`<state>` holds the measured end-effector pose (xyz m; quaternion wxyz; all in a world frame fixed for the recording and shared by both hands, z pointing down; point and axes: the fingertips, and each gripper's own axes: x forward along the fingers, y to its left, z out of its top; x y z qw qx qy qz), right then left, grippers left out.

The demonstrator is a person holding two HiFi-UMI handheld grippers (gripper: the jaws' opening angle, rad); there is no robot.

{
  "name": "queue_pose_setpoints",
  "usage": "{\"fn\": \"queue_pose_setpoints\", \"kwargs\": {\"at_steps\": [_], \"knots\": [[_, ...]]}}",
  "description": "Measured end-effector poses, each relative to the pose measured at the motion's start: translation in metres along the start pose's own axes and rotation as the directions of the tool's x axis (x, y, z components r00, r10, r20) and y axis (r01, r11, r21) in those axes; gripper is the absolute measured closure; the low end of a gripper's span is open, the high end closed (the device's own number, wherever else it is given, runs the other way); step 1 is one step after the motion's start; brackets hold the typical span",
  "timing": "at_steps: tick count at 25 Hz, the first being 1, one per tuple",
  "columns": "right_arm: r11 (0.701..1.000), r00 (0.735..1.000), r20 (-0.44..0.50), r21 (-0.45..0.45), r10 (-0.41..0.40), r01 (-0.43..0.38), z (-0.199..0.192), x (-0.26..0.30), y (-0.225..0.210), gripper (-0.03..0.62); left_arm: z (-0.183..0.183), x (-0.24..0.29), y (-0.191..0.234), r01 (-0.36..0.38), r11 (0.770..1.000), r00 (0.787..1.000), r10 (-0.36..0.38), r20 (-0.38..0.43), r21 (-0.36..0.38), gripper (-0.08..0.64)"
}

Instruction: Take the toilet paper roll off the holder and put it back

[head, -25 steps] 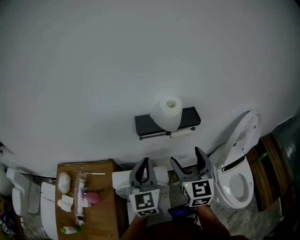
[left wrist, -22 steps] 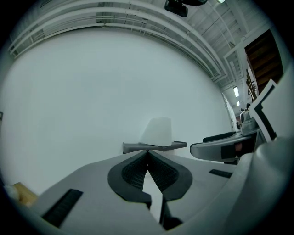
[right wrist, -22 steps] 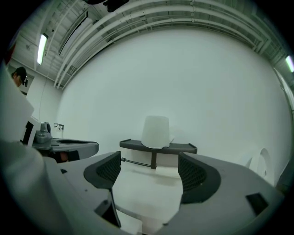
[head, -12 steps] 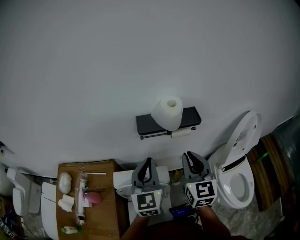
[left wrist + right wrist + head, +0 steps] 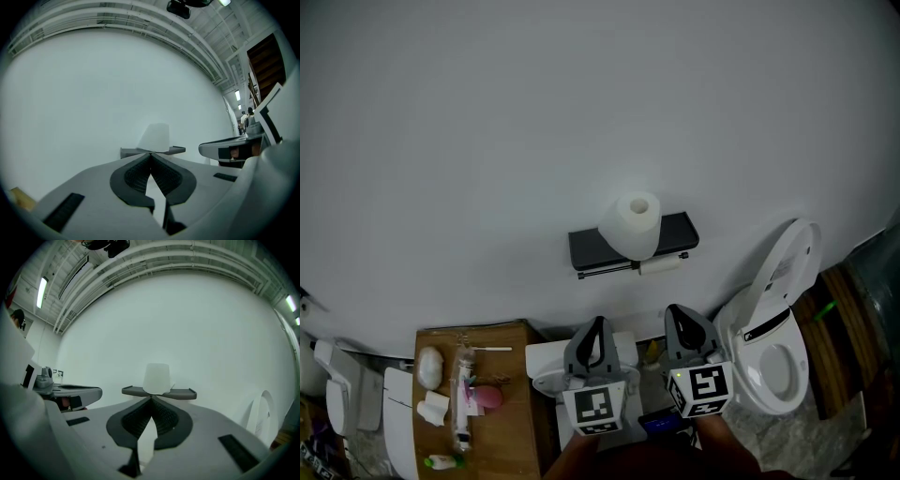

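Note:
A white toilet paper roll (image 5: 630,225) stands upright on the black wall-mounted holder (image 5: 678,232), with a thin white tube (image 5: 660,266) on the bar under it. Both grippers are held level below it, well short of the wall. My left gripper (image 5: 597,323) is shut and empty. My right gripper (image 5: 675,312) has just been closing and is now shut with nothing between its jaws. In the left gripper view the roll (image 5: 155,138) shows straight ahead beyond the closed gripper (image 5: 150,153). In the right gripper view the roll (image 5: 156,378) stands on the holder (image 5: 183,393) just past the gripper (image 5: 151,398).
A white toilet (image 5: 776,370) with its lid (image 5: 787,267) raised stands at the right. A wooden stand (image 5: 506,412) with several toiletries is at the lower left, with a white basin (image 5: 546,367) beside it. The wall around the holder is bare.
The right gripper's jaws went from wide open to shut, with nothing between them. The left gripper stayed shut. Neither hand shifted noticeably.

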<state>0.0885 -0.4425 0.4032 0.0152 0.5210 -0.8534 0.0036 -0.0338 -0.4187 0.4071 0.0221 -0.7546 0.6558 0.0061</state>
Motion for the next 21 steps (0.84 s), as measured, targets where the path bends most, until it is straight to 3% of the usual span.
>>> {"fn": "queue_pose_setpoints", "kwargs": {"at_steps": [21], "knots": [[0.999,1.000,-0.006,0.039,-0.018,0.019,-0.008,0.005,-0.011,0.574,0.003,0.006,-0.007,0.006,1.000,1.000,-0.006,0.009,-0.008,0.549]]}}
